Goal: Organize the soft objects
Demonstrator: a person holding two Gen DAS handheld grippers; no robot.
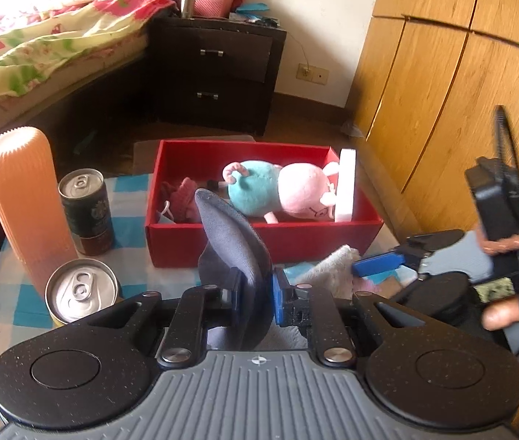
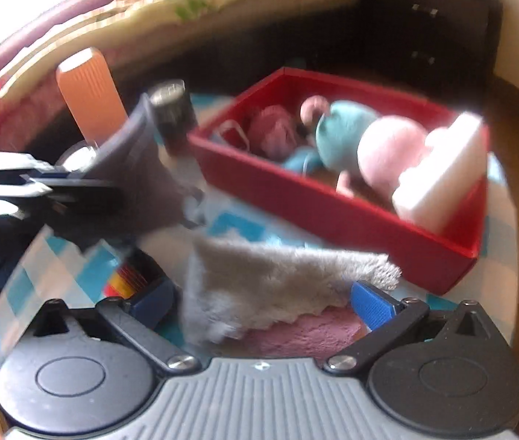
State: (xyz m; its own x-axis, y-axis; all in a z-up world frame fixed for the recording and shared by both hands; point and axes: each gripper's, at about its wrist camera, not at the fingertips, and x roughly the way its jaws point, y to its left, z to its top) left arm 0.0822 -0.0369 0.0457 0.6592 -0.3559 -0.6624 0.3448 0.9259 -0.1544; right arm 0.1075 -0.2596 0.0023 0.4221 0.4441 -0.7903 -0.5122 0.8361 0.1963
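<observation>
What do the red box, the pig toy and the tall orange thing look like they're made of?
Red box: probably cardboard, with thin, flat, matte walls.
Pig toy: plush fabric, fuzzy, with stitched features.
Tall orange thing: likely plastic or silicone, finely ribbed and matte; hard to say which.

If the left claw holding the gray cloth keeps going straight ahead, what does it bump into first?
Most likely the near wall of the red box. The left claw, shut on the gray cloth, points right at it. Beyond that wall lies the plush pig, though depth is hard to judge.
</observation>
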